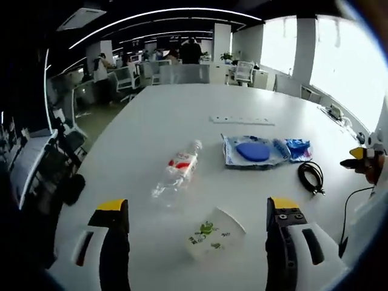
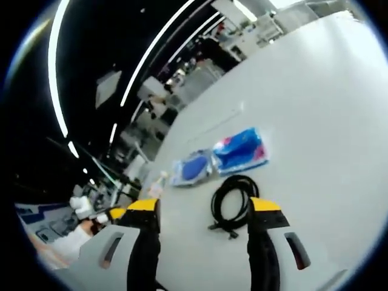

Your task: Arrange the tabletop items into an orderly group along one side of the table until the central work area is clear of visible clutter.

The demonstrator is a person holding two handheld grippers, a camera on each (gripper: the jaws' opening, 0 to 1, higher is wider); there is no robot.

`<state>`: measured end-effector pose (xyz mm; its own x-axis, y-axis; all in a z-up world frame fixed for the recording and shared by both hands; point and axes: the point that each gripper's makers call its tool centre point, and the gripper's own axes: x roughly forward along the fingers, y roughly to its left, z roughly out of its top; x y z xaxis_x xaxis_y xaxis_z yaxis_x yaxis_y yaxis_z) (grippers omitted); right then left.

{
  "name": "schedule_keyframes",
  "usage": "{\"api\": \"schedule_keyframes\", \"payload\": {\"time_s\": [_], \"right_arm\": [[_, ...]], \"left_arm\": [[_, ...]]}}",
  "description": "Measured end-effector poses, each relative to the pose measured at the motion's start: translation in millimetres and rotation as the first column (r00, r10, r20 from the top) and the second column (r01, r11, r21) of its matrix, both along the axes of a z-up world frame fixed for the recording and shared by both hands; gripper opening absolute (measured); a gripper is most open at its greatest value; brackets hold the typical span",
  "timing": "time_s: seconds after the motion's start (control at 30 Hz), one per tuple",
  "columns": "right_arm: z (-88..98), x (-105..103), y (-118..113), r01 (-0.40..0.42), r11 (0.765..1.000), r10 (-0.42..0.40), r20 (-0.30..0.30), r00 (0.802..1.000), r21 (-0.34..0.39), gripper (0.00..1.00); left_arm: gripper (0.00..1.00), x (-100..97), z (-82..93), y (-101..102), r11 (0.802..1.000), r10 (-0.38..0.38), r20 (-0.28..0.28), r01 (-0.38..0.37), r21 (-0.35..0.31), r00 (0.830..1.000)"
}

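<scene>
Nearest our left gripper [image 1: 197, 209] lies a small white packet with green print [image 1: 213, 233], flat on the worktop [image 1: 170, 115] between its fingers [image 1: 112, 224], which stand wide apart and hold nothing. We judge the packet light and limp, best pinched by an edge. Beyond it a clear plastic bottle with a red label [image 1: 177, 170] lies on its side; it looks empty, so we expect it to be light, smooth and prone to roll, and would take it across the middle of the body. Further right sit a blue pouch [image 1: 254, 151] and a smaller blue packet [image 1: 297, 148], just beside each other, soft and crinkly by our reckoning. Our right gripper [image 2: 205, 212] hovers over the coiled black cable [image 2: 231, 200], fingers [image 2: 265, 224] spread wide, empty, touching nothing we can make out. The cable should be floppy and apt to uncoil, so we would grip several loops together.
</scene>
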<state>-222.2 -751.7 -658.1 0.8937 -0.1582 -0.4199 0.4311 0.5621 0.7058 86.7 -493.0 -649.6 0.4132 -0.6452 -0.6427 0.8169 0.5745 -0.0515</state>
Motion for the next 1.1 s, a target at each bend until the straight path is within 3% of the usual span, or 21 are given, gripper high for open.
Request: {"api": "schedule_keyframes", "payload": {"time_s": [0.2, 0.47, 0.6, 1.1], "right_arm": [[-0.5, -7.4, -4.9, -0.004, 1.0, 0.003, -0.039, 0.999, -0.021, 0.54], [-3.9, -17.7, -7.2, 0.038, 0.999, -0.037, -0.05, 0.998, 0.014, 0.53], [-4.4, -17.5, -4.4, 0.042, 0.999, -0.041, -0.055, 0.998, 0.026, 0.52], [-7.7, -7.9, 1.2, 0.004, 0.999, -0.002, -0.067, 0.998, 0.034, 0.52]], "left_arm": [[0.94, 5.2, -2.9, -3.6, 1.0, 0.027, -0.012, -0.027, -0.009, 1.0], [0.91, 1.4, -9.1, -19.4, 1.0, 0.009, -0.031, -0.01, -0.019, 0.999], [0.9, -1.1, -13.2, -17.2, 1.0, -0.01, -0.028, 0.011, 0.005, 1.0], [0.87, 2.5, -13.6, -2.2, 1.0, 0.028, -0.047, -0.028, -0.009, 0.999]]}}
